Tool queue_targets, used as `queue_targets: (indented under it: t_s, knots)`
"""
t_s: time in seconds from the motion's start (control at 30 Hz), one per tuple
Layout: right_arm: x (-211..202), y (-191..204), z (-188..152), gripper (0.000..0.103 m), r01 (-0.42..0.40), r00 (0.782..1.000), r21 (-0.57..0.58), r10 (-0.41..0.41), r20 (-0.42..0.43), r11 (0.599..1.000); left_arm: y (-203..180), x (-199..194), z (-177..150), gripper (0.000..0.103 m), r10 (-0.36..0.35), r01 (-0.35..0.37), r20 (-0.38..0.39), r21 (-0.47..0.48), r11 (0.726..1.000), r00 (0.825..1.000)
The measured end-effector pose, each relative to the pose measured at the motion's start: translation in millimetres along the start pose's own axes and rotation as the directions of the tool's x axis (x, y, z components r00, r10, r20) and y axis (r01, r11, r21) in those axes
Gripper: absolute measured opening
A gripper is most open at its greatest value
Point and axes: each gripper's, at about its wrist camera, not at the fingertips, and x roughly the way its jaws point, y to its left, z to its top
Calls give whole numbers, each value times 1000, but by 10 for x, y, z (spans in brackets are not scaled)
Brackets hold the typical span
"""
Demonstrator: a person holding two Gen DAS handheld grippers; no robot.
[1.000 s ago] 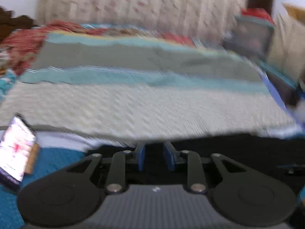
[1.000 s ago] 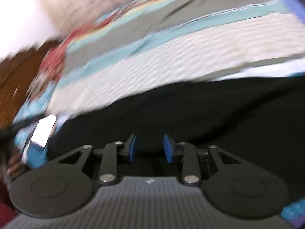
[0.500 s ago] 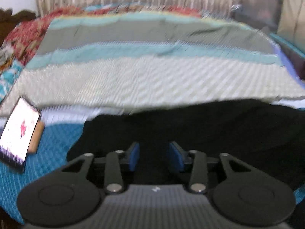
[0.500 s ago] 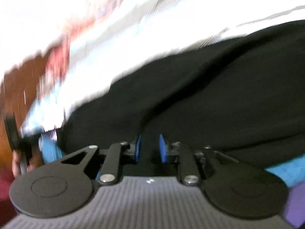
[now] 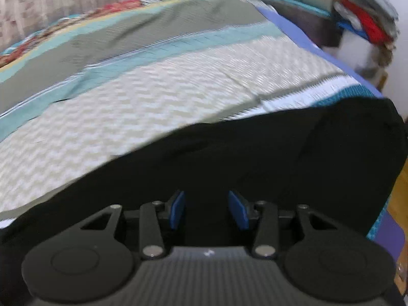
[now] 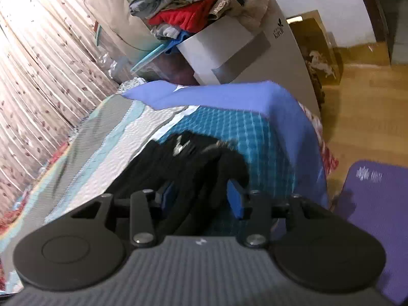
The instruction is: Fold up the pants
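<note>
The black pants (image 5: 255, 158) lie spread across the near edge of the bed in the left wrist view. My left gripper (image 5: 207, 210) hovers just over them, jaws apart, nothing between the blue pads. In the right wrist view the black pants (image 6: 193, 163) are bunched near the bed's corner on the teal cover. My right gripper (image 6: 197, 199) is open, its blue pads standing on either side of a bunched fold of the cloth without pinching it.
A striped cream, teal and grey blanket (image 5: 153, 81) covers the bed. The bed corner with blue sheet (image 6: 229, 97) drops to a wooden floor (image 6: 362, 107). A purple mat (image 6: 377, 209) lies on the floor. A white box with piled clothes (image 6: 204, 12) stands beyond.
Both grippers swung to the right toward the bed's corner. The phone left the left view. My right jaws, narrow half a second ago, have opened wide around the bunched pants.
</note>
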Motion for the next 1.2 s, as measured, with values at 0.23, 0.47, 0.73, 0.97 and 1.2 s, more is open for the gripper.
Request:
queue_targets:
  t_s: [0.23,0.47,0.73,0.97,1.2]
  knots:
    - [81,-187,272,13,-65,998,-61,64,-16,996,-331,240,88,40,15,-13,-63,29,999,998]
    - [266,-635,25,16,-32,998,109,36,-43,994,-522,418,27,46,71,-63,-85,96,993,994]
    - [-41,-416,292,41,-48,990,-10,49,129,999,-570,434,21,47,99,-89,-80,113,990,992]
    - [407,49,311,43,-143,989,-361,122,-82,921,-509,415,40,48,77,-69,-85,92,993,993]
    - [235,-24,467,19,-94,995,-350,81,-51,932,-421,245,162,53,22,-20,-54,37,999,998]
